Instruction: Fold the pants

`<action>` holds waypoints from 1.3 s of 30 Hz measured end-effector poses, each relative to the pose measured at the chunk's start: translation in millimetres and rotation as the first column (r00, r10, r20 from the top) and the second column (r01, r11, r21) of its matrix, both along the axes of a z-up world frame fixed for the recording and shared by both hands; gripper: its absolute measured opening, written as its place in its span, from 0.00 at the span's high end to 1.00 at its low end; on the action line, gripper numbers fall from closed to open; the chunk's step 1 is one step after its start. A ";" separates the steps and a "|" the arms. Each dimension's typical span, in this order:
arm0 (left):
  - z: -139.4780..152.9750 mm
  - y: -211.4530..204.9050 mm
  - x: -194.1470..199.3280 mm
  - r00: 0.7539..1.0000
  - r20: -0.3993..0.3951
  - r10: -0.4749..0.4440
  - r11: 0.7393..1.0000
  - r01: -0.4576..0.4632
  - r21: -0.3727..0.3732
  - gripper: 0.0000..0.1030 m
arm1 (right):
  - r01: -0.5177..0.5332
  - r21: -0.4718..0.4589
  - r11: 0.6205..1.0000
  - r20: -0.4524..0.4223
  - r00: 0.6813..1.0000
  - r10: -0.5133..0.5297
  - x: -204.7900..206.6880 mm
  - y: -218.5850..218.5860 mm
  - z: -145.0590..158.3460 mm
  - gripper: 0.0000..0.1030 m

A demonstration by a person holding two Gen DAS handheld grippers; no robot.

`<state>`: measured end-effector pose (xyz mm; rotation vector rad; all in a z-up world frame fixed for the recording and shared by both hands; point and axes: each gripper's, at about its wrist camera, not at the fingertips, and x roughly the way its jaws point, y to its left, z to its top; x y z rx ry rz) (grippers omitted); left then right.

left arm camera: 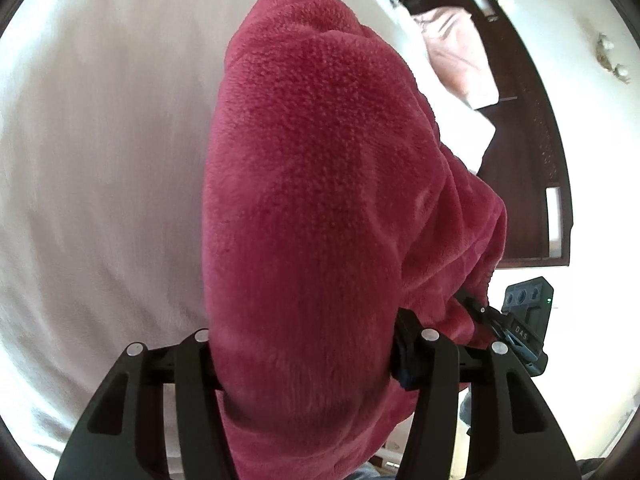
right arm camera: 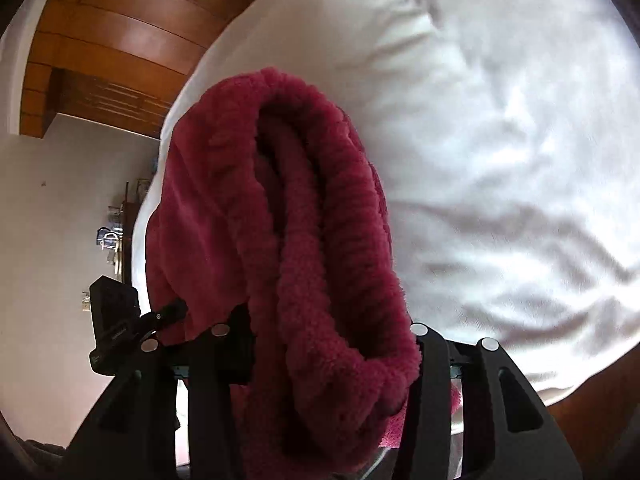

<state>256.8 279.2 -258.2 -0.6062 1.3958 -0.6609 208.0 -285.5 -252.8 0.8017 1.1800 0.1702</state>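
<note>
White bed (left arm camera: 100, 140), one pants (left arm camera: 320, 200), two grippers

Both wrist views close, downward, sharing pants (left arm camera: 320, 200)

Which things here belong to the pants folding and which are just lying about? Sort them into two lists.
Part of the job:
- dark red fleece pants, bunched in both grippers
- left gripper, shut on them
- right gripper, shut on them
- white bed sheet underneath

Just lying about:
- pale pink pillow
- brown wooden wardrobe
</note>
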 end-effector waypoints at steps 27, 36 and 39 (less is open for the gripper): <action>50.4 -88.8 227.2 0.955 0.215 0.205 0.963 -0.236 0.131 0.46 | -0.165 0.010 0.986 0.144 0.976 0.162 193.8 -37.8 14.5 0.56; 21.4 -104.0 273.0 0.958 0.179 0.223 0.948 -0.255 0.188 0.45 | -0.158 0.001 0.987 0.083 0.984 0.157 209.3 5.9 11.3 0.56; 12.5 -106.1 285.2 0.960 0.168 0.225 0.945 -0.257 0.203 0.41 | -0.145 -0.001 0.989 0.060 0.988 0.145 215.9 14.5 5.0 0.56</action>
